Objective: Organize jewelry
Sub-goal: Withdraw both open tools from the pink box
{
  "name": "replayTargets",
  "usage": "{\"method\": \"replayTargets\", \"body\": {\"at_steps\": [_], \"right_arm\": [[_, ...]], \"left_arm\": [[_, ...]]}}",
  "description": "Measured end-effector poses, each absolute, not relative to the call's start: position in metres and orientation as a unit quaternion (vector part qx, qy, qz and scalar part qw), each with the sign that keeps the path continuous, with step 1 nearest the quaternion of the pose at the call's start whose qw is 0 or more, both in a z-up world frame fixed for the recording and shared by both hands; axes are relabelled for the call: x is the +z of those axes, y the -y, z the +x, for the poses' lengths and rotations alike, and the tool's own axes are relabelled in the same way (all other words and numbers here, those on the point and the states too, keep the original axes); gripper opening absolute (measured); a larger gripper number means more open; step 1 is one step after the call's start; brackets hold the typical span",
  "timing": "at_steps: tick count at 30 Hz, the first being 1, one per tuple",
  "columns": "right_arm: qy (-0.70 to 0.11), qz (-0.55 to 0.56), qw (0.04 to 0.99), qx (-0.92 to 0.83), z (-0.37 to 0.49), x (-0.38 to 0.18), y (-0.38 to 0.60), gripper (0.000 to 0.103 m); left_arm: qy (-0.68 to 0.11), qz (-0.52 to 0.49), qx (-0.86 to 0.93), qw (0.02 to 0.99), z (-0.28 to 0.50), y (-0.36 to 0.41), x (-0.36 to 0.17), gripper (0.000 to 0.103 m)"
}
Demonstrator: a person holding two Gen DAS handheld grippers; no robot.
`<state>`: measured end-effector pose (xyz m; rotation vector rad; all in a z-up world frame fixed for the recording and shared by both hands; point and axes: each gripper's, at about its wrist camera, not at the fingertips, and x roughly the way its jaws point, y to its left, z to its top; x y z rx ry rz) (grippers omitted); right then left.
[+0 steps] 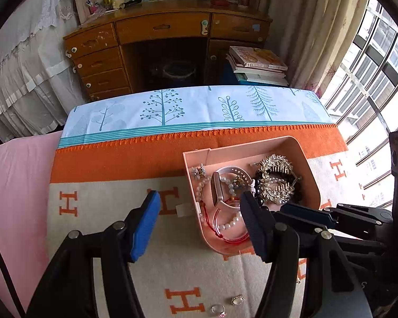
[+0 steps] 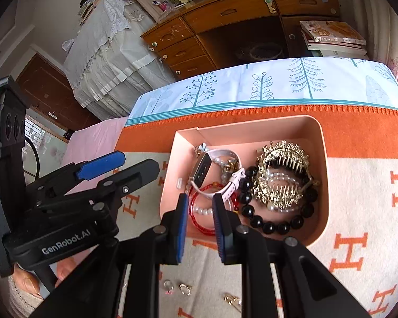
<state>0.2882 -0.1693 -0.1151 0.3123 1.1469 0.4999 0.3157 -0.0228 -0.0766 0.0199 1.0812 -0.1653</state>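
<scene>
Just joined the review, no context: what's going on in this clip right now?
A person with a handheld gripper in each hand is sorting jewelry into a pink tray on an orange-and-cream blanket. The tray already holds a watch, a black bead bracelet, a gold hair comb and pearl and red bracelets. The left gripper is open over the tray's left wall, holding nothing. The right gripper hovers, slightly parted and empty, above the red bracelets. A few rings lie on the blanket.

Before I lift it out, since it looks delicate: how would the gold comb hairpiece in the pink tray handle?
The ornate gold comb hairpiece probably stays stiff, being metal filigree. Its teeth look apt to snag the black bead bracelet around it. Thin ornaments seem fragile, so grip gently.
</scene>
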Motion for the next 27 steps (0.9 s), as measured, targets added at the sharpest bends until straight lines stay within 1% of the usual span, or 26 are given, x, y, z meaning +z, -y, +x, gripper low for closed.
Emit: {"method": "replayTargets", "body": {"at_steps": [5, 8, 11, 15, 17, 19, 20, 22, 27], "right_arm": [[-0.524, 0.122, 0.809, 0.237, 0.255, -0.096, 0.18, 0.019], [-0.516, 0.102, 0.817, 0.236, 0.233, -0.083, 0.188, 0.019], [-0.511, 0.079, 0.823, 0.236, 0.212, -0.072, 0.195, 0.019], [-0.505, 0.035, 0.829, 0.238, 0.187, -0.061, 0.202, 0.019], [-0.505, 0.012, 0.829, 0.241, 0.178, -0.059, 0.203, 0.022], [-0.505, -0.005, 0.827, 0.247, 0.17, -0.059, 0.204, 0.032], [-0.505, -0.013, 0.826, 0.248, 0.167, -0.061, 0.204, 0.033], [-0.508, -0.021, 0.823, 0.253, 0.162, -0.066, 0.204, 0.033], [-0.527, -0.028, 0.804, 0.272, 0.165, -0.092, 0.199, 0.033]], "left_arm": [[-0.5, 0.024, -0.092, 0.861, 0.284, 0.03, -0.054, 0.061], [-0.492, 0.03, -0.106, 0.864, 0.266, 0.035, -0.042, 0.064], [-0.484, 0.042, -0.12, 0.866, 0.247, 0.041, -0.035, 0.067], [-0.485, 0.057, -0.144, 0.86, 0.227, 0.048, -0.032, 0.067], [-0.487, 0.064, -0.156, 0.857, 0.219, 0.051, -0.033, 0.067], [-0.488, 0.068, -0.167, 0.854, 0.211, 0.051, -0.036, 0.071], [-0.49, 0.067, -0.171, 0.852, 0.207, 0.051, -0.038, 0.08], [-0.49, 0.066, -0.178, 0.851, 0.2, 0.049, -0.043, 0.088], [-0.512, 0.057, -0.172, 0.84, 0.194, 0.044, -0.069, 0.089]]}}
